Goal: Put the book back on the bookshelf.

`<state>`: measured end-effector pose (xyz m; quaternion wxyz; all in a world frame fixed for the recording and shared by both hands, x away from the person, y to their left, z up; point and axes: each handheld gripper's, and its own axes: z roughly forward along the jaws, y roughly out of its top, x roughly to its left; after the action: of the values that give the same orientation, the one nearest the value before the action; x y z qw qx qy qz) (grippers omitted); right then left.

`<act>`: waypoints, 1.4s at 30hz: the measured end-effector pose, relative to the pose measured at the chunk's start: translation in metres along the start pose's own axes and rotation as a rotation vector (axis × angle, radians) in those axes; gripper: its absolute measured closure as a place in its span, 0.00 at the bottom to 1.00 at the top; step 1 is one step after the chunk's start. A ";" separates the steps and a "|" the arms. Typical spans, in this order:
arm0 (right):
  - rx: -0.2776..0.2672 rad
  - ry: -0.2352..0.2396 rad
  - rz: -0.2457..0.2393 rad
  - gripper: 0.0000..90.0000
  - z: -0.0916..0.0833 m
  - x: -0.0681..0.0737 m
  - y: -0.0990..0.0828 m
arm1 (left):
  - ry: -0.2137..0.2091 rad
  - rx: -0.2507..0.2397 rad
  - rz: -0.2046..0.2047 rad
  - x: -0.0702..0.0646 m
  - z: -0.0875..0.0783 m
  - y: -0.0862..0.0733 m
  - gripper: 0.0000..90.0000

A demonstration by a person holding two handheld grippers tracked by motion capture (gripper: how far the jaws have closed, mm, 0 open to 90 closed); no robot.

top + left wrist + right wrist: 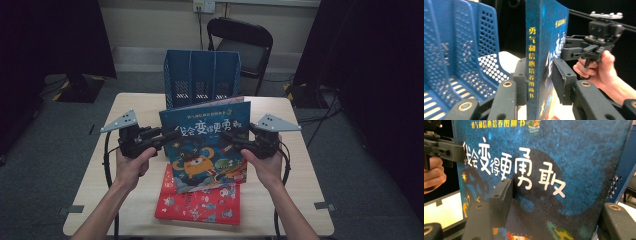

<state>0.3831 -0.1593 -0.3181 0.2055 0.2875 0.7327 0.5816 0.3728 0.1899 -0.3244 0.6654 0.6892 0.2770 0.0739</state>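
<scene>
While the left hand-held gripper (172, 135) clamps the spine edge of the blue book (207, 142), the right hand-held gripper (227, 136) pinches its opposite edge, holding it upright above the counter (125, 107) and a red book (200, 205). Stiff, light hardcover; edges suit gripping. Behind, the blue file rack (201, 77) looks empty.

The blue book (564, 160) stood close before the right hand-held gripper (554, 207), its cover of white characters facing the camera. One black jaw lay against the cover at lower left; the other rose at lower right by the book's edge. At far left, the left hand-held gripper (461, 152) met the book's edge, held by a hand (432, 176). The pale table (441, 211) lay below.
</scene>
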 end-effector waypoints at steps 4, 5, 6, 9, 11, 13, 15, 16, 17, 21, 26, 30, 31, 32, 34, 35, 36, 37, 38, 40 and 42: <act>0.012 0.001 -0.022 0.44 -0.008 0.004 -0.002 | -0.025 0.065 0.040 -0.006 0.010 -0.004 0.75; 0.012 0.001 -0.022 0.44 -0.008 0.004 -0.002 | -0.025 0.065 0.040 -0.006 0.010 -0.004 0.75; 0.010 0.003 -0.023 0.44 -0.009 0.006 -0.003 | -0.026 0.074 0.044 -0.007 0.015 -0.005 0.75; 0.004 0.005 -0.032 0.44 -0.010 0.006 -0.003 | -0.046 0.107 0.048 -0.010 0.028 -0.010 0.75; 0.008 0.016 -0.029 0.44 -0.011 0.006 -0.003 | -0.074 0.116 0.046 -0.011 0.035 -0.012 0.75; 0.012 0.016 -0.028 0.43 -0.011 0.006 -0.002 | -0.079 0.108 0.054 -0.012 0.037 -0.012 0.77; 0.011 0.019 -0.022 0.43 -0.009 0.004 -0.001 | -0.072 0.108 0.066 -0.011 0.036 -0.011 0.78; 0.012 0.023 -0.020 0.42 -0.007 0.003 0.000 | -0.068 0.103 0.066 -0.011 0.036 -0.011 0.78; 0.009 0.026 -0.020 0.42 -0.005 0.002 0.000 | -0.062 0.099 0.074 -0.010 0.035 -0.010 0.78; -0.017 0.033 -0.035 0.42 0.003 0.003 0.002 | -0.032 0.095 0.110 -0.007 0.028 -0.006 0.76; -0.026 0.047 -0.046 0.40 0.011 0.008 0.000 | -0.012 0.082 0.134 -0.008 0.021 -0.011 0.76; -0.018 0.048 -0.045 0.38 0.008 0.010 -0.002 | -0.035 0.079 0.126 -0.013 0.021 -0.013 0.76; -0.021 0.050 -0.048 0.37 0.006 0.010 -0.003 | -0.044 0.083 0.124 -0.014 0.021 -0.013 0.76; -0.019 0.050 -0.044 0.37 0.003 0.012 -0.005 | -0.036 0.087 0.124 -0.016 0.021 -0.013 0.76; -0.010 0.030 -0.046 0.35 -0.004 0.013 -0.011 | -0.054 0.086 0.124 -0.019 0.021 -0.013 0.76; -0.010 0.030 -0.046 0.35 -0.004 0.013 -0.011 | -0.051 0.092 0.134 -0.020 0.020 -0.013 0.76; -0.003 0.000 -0.045 0.33 -0.008 0.012 -0.015 | -0.032 0.091 0.128 -0.022 0.020 -0.014 0.80; -0.003 0.000 -0.045 0.33 -0.008 0.012 -0.015 | -0.032 0.091 0.128 -0.022 0.020 -0.014 0.81; 0.010 -0.015 -0.039 0.33 -0.014 0.008 -0.021 | -0.038 0.087 0.113 -0.021 0.019 -0.015 0.81; 0.029 -0.026 -0.030 0.32 -0.017 0.004 -0.027 | -0.062 0.074 0.092 -0.021 0.020 -0.016 0.83; 0.042 -0.026 -0.025 0.32 -0.016 0.002 -0.030 | -0.064 0.075 0.091 -0.022 0.019 -0.016 0.84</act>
<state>0.3660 -0.1749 -0.3435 0.2160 0.2901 0.7455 0.5598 0.3592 0.1619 -0.3363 0.6434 0.7277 0.2266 0.0714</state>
